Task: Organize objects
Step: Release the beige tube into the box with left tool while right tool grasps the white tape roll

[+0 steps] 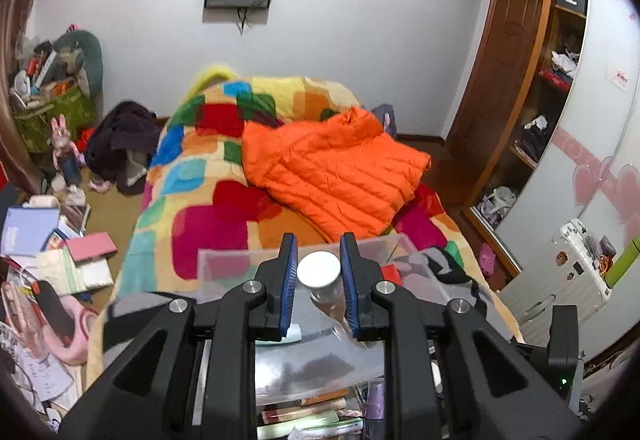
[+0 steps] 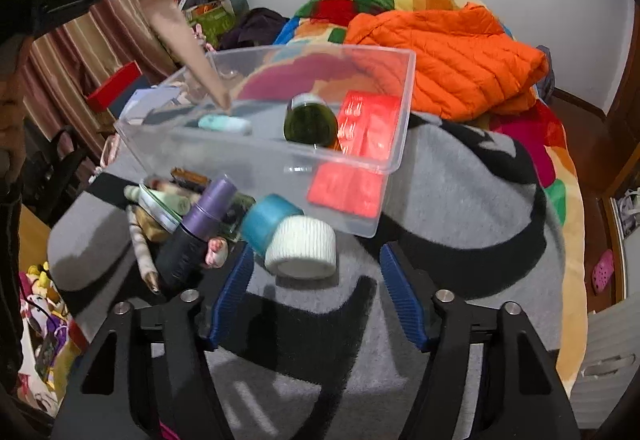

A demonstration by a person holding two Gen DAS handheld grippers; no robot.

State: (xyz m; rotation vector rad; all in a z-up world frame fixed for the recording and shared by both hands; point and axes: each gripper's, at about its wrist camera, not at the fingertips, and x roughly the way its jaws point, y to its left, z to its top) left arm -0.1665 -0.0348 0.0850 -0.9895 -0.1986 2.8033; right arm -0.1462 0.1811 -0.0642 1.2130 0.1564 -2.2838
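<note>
My left gripper [image 1: 319, 282] is clenched on a clear bottle w/ white cap [image 1: 319, 269], held above the clear bin [image 2: 256, 156] on the grey blanket [image 2: 460, 200]. My right gripper [image 2: 316, 280] is released, jaws apart round a white-capped teal jar [image 2: 290, 236] just outside the bin's near edge.

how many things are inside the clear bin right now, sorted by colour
In the clear bin, seen from the right wrist:
red: 1, the flat packet
dark green: 1, the jar
pale blue: 1, the small case
Total: 3
The bottle in the left tongs hangs over the bin, not counted.
</note>
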